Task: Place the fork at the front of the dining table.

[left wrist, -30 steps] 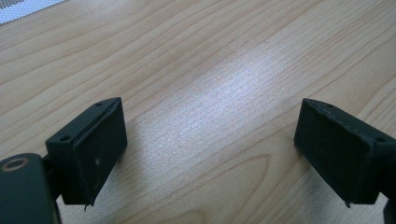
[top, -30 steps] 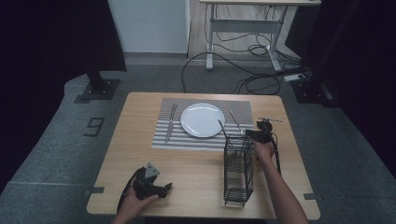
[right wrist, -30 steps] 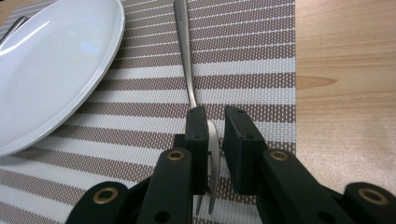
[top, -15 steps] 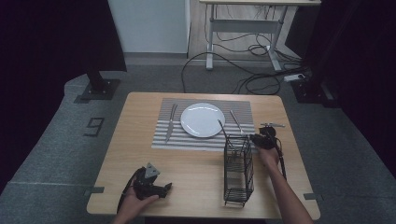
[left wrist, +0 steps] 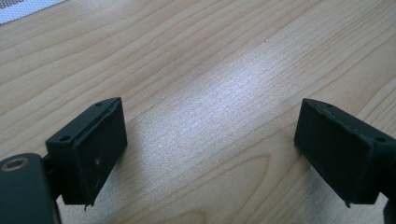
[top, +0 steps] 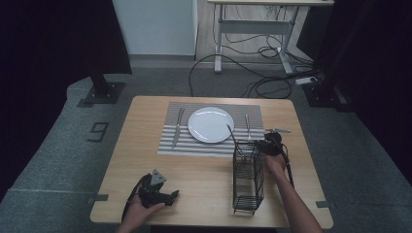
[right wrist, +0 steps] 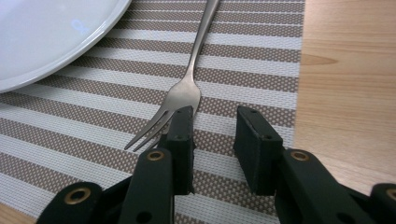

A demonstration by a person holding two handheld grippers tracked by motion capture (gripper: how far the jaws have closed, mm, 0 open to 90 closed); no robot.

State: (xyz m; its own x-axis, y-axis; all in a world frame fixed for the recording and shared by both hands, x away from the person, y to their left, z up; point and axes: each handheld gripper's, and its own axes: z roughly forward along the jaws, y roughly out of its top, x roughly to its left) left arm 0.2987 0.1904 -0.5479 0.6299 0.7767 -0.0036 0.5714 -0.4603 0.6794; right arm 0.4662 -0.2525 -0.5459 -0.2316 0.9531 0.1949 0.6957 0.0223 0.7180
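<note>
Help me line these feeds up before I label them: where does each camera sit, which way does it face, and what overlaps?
High view: above the person's side, facing forward and down on the table; forearms, left gripper, right gripper.
Left gripper view: on that gripper, facing bare wood between open jaws.
Right gripper view: on that gripper, facing the fork.
Shared: high and right views both show plate, fork, placemat.

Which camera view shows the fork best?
The right gripper view: the fork is close, its tines and handle clear on the striped mat, just beyond the tongs. In the high view it is a thin sliver right of the plate.
</note>
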